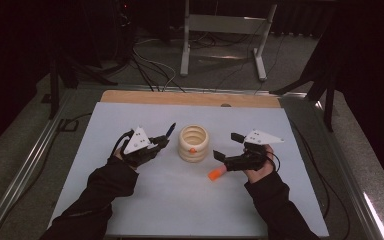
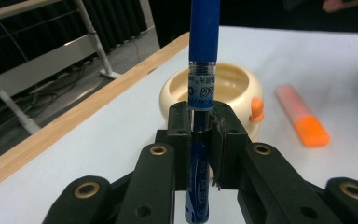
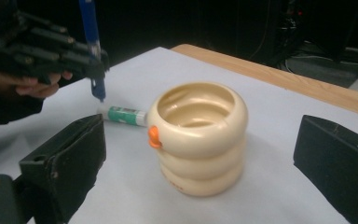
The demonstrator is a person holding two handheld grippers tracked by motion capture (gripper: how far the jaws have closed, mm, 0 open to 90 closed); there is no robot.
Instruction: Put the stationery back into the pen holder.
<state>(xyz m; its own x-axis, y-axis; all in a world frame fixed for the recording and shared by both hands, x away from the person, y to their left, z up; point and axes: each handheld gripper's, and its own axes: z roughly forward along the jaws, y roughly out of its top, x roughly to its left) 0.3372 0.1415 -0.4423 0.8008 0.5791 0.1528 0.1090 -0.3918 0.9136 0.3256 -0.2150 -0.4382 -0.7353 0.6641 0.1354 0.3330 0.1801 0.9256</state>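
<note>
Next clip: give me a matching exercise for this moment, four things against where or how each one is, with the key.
Things:
1. blue pen
2. orange marker
3. cream holder
4. right tool

States:
A. lying flat on the white mat
B. open, jaws either side of the holder
C. clamped upright in the left tool
D. standing upright, nothing inside

Pairs: 1-C, 2-A, 3-D, 4-B

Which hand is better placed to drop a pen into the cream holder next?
Left. The left gripper is already shut on the blue pen beside the holder. The right gripper is open and empty, and the orange marker lies on the table.
</note>
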